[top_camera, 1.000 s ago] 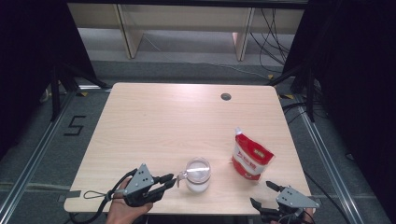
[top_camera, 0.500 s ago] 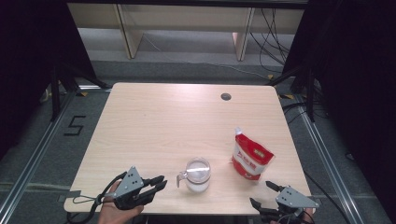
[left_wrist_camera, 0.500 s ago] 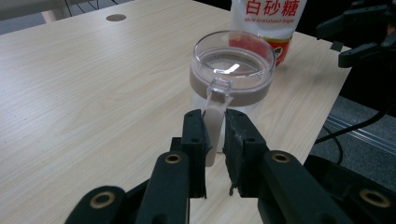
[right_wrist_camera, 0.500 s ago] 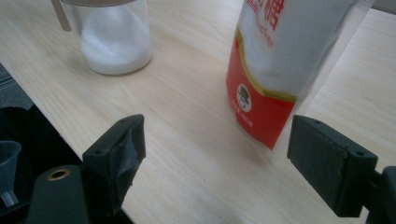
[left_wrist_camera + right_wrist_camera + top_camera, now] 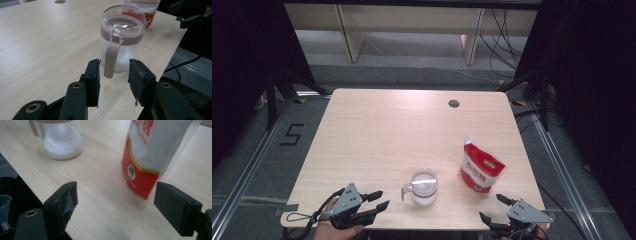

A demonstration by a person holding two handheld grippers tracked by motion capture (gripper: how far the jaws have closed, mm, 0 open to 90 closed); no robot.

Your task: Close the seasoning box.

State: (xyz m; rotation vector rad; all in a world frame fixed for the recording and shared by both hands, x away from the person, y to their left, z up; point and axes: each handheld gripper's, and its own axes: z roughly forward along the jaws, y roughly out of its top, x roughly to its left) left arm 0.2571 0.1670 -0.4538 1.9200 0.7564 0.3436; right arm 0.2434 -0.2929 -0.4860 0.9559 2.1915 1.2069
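Jar (image 5: 423, 187) of white grains upright near front edge of tabletop (image 5: 377, 135), handle (image 5: 111, 58) toward left tool (image 5: 378, 201). Left tool released, jaws just opening, handle just beyond tips, untouched. Bag (image 5: 481, 167) right of jar. Right tool (image 5: 496, 207) released, facing bag.

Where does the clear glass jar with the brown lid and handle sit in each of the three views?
High view: the clear glass jar with the brown lid and handle stands near the table's front edge, centre, handle toward the left gripper.
Left gripper view: upper centre, handle hanging just beyond the open jaws.
Right gripper view: top left corner, white granules inside.
Shared landmark: the red and white sugar pouch beside the jar.
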